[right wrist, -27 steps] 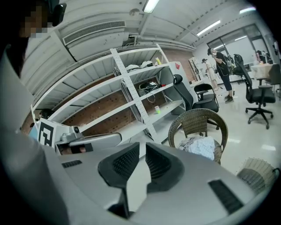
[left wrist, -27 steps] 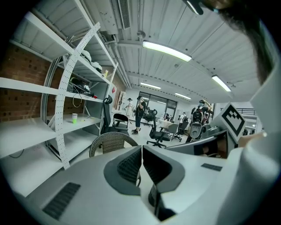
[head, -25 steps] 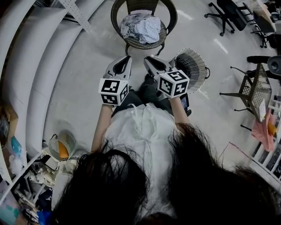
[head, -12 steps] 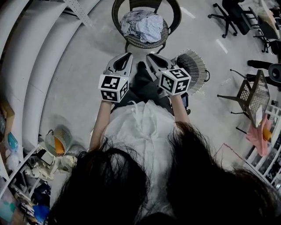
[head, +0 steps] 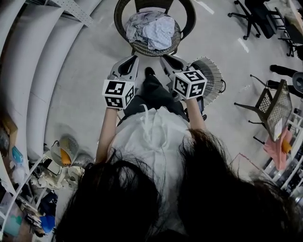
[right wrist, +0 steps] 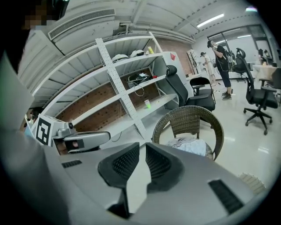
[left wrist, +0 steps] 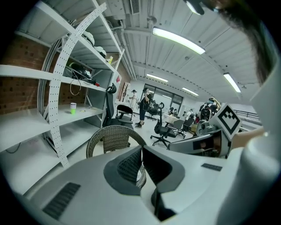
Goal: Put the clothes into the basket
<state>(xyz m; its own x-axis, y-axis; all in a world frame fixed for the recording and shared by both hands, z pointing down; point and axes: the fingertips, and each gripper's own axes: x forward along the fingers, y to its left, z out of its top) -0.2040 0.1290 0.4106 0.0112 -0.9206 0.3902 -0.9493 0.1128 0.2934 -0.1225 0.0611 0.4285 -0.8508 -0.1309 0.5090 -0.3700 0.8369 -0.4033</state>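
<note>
Sitting in a crumpled pile on the seat of the wicker chair [head: 185, 14]: the clothes [head: 152, 29], pale grey and light blue-white, none in the basket. Basket [head: 211, 75] is a white wire one on the floor, to the right of the chair and nearer the person, just beside the right gripper in the head view.

Left gripper [head: 134, 58]: jaws pressed together, tips meeting, nothing between them; the chair back shows beyond them in its own view. Right gripper [head: 163, 57]: jaws also closed down to a thin slit, empty, pointed at the chair with the clothes [right wrist: 189, 144] just past the tips. Neither gripper touches the clothes or the chair. Both are held side by side in front of the person, short of the chair.

White shelving [head: 28, 71] runs along the left; office chairs [head: 251, 19] stand well off to the upper right.
</note>
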